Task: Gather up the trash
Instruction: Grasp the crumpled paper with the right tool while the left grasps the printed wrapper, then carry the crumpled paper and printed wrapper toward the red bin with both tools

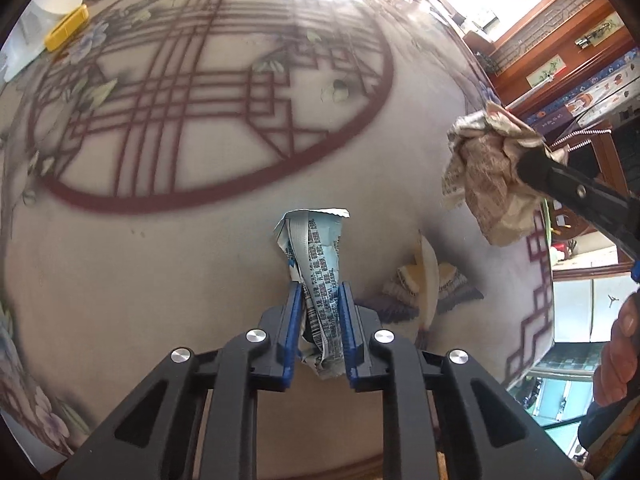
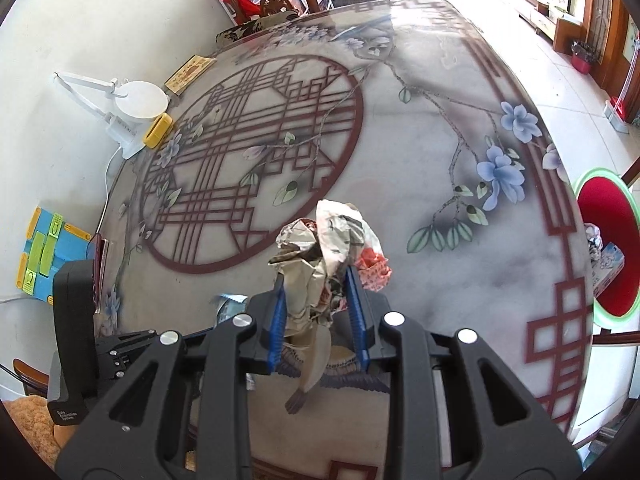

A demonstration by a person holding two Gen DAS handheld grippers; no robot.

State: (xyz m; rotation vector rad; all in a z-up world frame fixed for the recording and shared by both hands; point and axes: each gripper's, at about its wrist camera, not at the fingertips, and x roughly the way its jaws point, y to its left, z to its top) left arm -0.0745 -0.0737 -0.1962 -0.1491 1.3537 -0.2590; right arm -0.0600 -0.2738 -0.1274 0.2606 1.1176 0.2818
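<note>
Left tool (image 1: 320, 300) clamping crumpled pale-blue printed wrapper (image 1: 316, 252); right tool (image 2: 318, 300) clamping crumpled beige paper wad (image 2: 320, 256). Unbinned; red-lined green-rimmed bin (image 2: 608, 240) at 3 o'clock.

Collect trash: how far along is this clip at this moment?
Midway. Done: some trash already lies in the red bin past the table edge. In hand: the left gripper pinches a blue-white wrapper, and the right gripper holds a crumpled paper wad. Left: binning both, plus the banana peel on the table.
</note>
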